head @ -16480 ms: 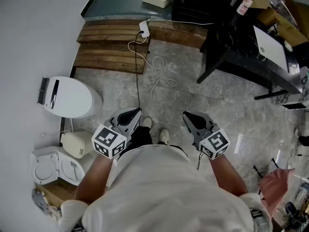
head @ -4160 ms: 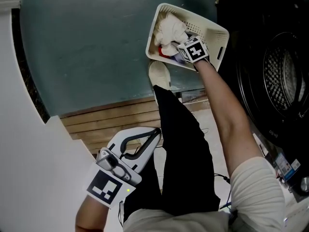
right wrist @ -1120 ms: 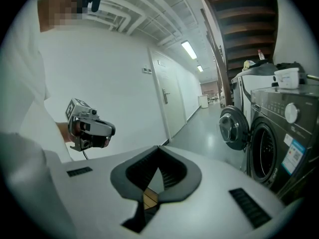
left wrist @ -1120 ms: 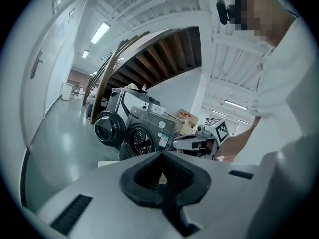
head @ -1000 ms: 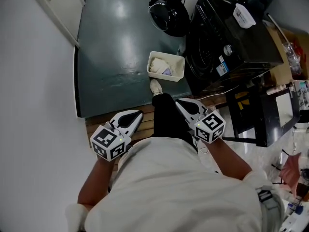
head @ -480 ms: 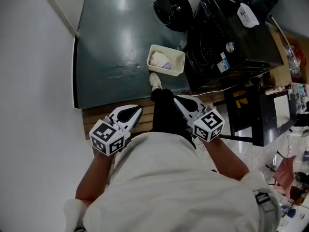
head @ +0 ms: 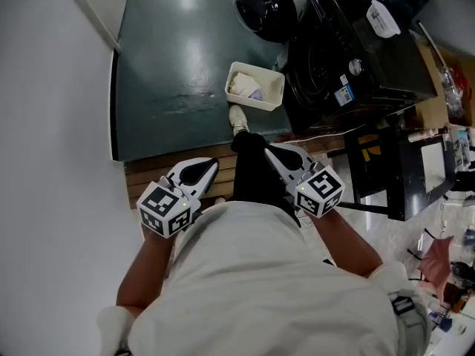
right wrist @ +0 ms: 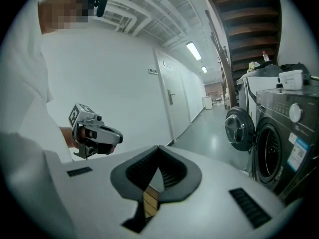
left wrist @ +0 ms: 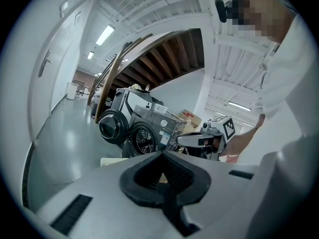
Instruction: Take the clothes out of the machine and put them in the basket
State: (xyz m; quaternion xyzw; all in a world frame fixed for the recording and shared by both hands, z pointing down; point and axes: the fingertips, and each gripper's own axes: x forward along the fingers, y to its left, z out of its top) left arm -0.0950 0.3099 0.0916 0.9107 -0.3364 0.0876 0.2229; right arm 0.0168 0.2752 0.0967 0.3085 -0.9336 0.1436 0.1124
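Note:
The white basket (head: 272, 84) stands on the dark green floor beside the black washing machine (head: 349, 47), with pale clothes (head: 243, 86) lying in it. The machine's round door (head: 261, 7) hangs open. Both grippers are held close in front of the person's body, well short of the basket. My left gripper (head: 210, 167) is shut and empty, and my right gripper (head: 273, 153) is shut and empty too. In the left gripper view the machine (left wrist: 149, 132) and its door (left wrist: 111, 126) show ahead, with the right gripper (left wrist: 185, 139) alongside. The right gripper view shows the machine (right wrist: 279, 138) and the left gripper (right wrist: 118, 138).
A white wall (head: 44, 162) runs along the left. Wooden step boards (head: 226, 170) lie under the person's feet. A black stand (head: 386, 180) and a cluttered table edge (head: 445, 73) are at the right. A white door (right wrist: 169, 103) is down the corridor.
The person has drawn back a little from the basket, which now looks slightly farther off. Both grippers stay shut and empty in front of the body.

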